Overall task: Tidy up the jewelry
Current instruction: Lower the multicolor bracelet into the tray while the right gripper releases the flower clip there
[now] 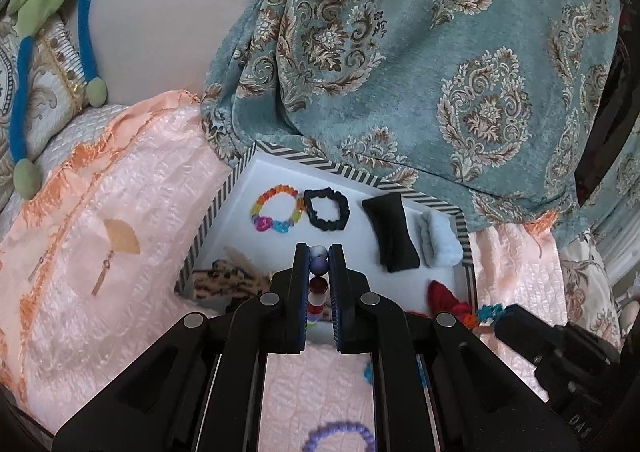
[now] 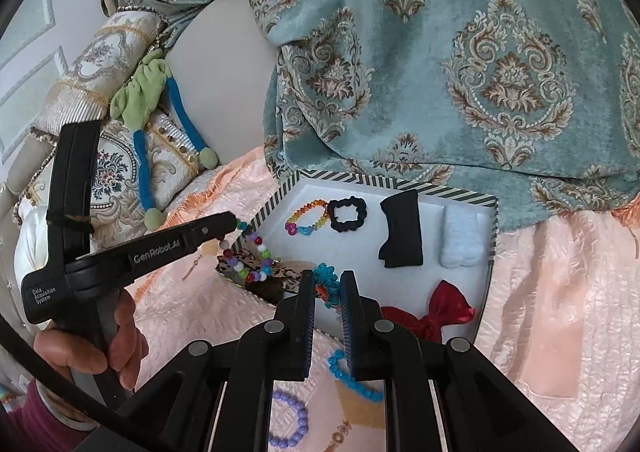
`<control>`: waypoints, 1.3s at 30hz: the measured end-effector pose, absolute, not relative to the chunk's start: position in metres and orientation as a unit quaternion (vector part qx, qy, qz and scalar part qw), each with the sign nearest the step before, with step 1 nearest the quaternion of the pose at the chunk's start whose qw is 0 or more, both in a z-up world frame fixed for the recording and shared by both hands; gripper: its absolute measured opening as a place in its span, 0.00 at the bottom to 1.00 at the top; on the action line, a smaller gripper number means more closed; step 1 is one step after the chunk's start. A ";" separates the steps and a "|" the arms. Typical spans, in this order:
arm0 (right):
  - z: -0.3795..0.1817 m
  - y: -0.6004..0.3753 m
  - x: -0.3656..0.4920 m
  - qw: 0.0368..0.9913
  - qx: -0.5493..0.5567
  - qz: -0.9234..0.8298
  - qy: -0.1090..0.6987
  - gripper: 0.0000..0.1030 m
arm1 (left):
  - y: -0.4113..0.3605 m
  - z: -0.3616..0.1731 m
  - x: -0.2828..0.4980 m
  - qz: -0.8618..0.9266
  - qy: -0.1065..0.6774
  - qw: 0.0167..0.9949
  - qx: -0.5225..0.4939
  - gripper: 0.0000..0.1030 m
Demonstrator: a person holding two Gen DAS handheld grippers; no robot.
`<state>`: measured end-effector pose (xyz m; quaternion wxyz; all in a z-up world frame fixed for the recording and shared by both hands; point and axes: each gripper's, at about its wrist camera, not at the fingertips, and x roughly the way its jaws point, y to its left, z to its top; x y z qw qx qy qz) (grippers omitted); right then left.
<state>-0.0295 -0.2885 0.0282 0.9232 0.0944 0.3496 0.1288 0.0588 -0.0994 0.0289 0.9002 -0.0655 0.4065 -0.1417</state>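
Here, both grippers hang over the near edge of the white tray (image 2: 472,294) with the striped rim, which lies on the peach bedspread (image 1: 120,220). The left gripper (image 1: 319,252) is clamped on a multicoloured bead bracelet (image 2: 248,256), whose loop dangles over the tray's left corner, while the right gripper (image 2: 327,284) is closed on a turquoise bracelet (image 2: 326,276) with an orange bit. Inside the tray lie a rainbow bracelet (image 1: 276,210) touching a black scrunchie (image 1: 326,209), and a lilac bead bracelet (image 2: 288,422) rests on the bedspread nearer us.
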 end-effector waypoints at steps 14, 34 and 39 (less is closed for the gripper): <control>0.008 -0.279 0.039 0.913 0.076 0.140 0.377 0.11 | -0.121 0.001 0.128 -0.161 0.443 0.877 -0.089 0.08; -0.080 -0.270 0.058 0.849 0.029 0.155 0.505 0.11 | -0.099 -0.069 0.163 -0.106 0.512 0.847 -0.098 0.13; -0.071 -0.269 0.056 0.848 0.027 0.168 0.502 0.15 | -0.097 -0.066 0.159 -0.110 0.507 0.850 -0.094 0.17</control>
